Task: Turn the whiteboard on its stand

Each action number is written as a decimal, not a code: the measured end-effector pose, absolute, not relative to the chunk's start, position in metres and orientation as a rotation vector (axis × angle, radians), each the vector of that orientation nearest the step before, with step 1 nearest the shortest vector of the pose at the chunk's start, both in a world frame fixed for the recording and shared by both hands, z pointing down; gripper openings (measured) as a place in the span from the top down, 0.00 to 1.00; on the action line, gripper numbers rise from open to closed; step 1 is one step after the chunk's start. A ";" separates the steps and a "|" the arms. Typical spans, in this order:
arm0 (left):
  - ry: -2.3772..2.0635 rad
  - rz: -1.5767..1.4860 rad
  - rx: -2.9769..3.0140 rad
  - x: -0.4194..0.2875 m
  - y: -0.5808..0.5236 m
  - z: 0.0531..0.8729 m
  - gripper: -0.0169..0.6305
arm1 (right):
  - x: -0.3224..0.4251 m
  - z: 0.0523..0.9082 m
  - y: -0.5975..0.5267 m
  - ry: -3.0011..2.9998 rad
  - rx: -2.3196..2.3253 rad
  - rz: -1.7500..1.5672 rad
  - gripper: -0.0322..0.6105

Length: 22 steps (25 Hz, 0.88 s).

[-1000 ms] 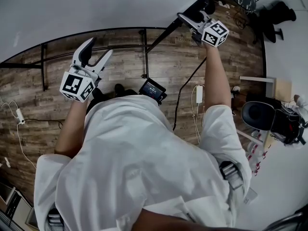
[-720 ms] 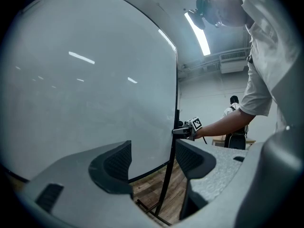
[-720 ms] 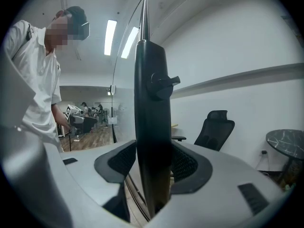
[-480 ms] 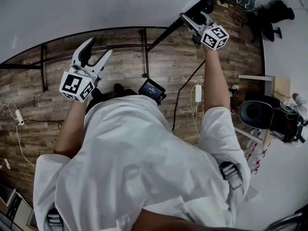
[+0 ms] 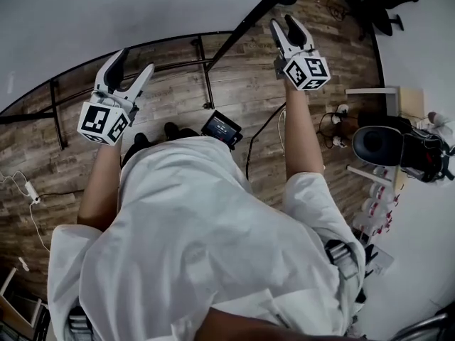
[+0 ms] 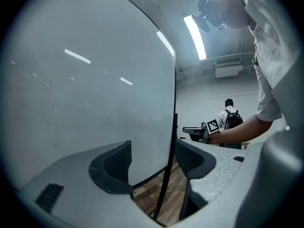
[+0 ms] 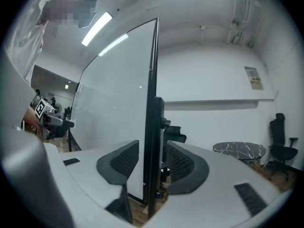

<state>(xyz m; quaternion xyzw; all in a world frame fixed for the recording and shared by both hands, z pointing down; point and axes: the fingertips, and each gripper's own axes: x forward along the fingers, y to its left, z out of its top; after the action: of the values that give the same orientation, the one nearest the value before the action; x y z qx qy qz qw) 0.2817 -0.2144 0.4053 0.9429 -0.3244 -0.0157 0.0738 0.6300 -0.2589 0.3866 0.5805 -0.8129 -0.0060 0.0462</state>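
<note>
The whiteboard (image 5: 106, 13) is a big pale panel in a black frame; it fills the top left of the head view. Its black stand (image 5: 206, 77) reaches down to the wood floor. My right gripper (image 5: 284, 25) points at the board's right-hand edge. In the right gripper view the black frame (image 7: 153, 127) stands between the jaws of the right gripper (image 7: 152, 163), with slim gaps on both sides. Those jaws have just been closing. My left gripper (image 5: 129, 64) is open wide in front of the panel (image 6: 85, 80). The board's black edge (image 6: 173, 141) runs between its pads (image 6: 116, 163) untouched.
A black office chair (image 5: 380, 148) and a cluttered cart stand at the right. A small black device (image 5: 222, 128) and cables (image 5: 263, 130) lie on the floor by my feet. A round marble table (image 7: 240, 150) stands beyond the board. A person with a backpack (image 6: 230, 118) is far off.
My right gripper has moved left and up in the head view and turned to point straighter at the board's edge. The board's right edge now runs steeper. The left gripper has hardly moved.
</note>
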 end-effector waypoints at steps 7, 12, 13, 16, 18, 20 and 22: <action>-0.878 -0.100 2.870 0.259 -0.218 0.392 0.53 | 0.549 0.348 -0.210 -2.464 1.879 -0.135 0.89; -0.788 -0.115 2.888 0.212 -0.208 0.384 0.60 | 0.465 0.329 -0.172 -2.527 1.956 -0.163 0.95; -0.776 -0.115 2.892 0.200 -0.208 0.383 0.62 | 0.448 0.326 -0.167 -2.505 1.974 -0.177 0.95; -0.758 -0.123 2.894 0.158 -0.210 0.383 0.67 | 0.405 0.330 -0.155 -2.392 2.056 -0.160 0.95; -0.763 -0.129 2.890 0.129 -0.210 0.385 0.77 | 0.379 0.339 -0.145 -2.318 2.088 -0.130 0.95; -0.773 -0.132 2.892 0.106 -0.208 0.387 0.85 | 0.357 0.346 -0.134 -2.278 2.100 -0.107 0.95; -0.769 -0.122 2.894 0.088 -0.205 0.391 0.95 | 0.341 0.354 -0.120 -2.237 2.131 -0.085 0.95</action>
<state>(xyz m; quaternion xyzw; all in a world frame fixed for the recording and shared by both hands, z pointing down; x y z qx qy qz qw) 0.0879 -0.2051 0.3913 0.9631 -0.2560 -0.0405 0.0725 0.3413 -0.1197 0.3544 0.6892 -0.7236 -0.0276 0.0253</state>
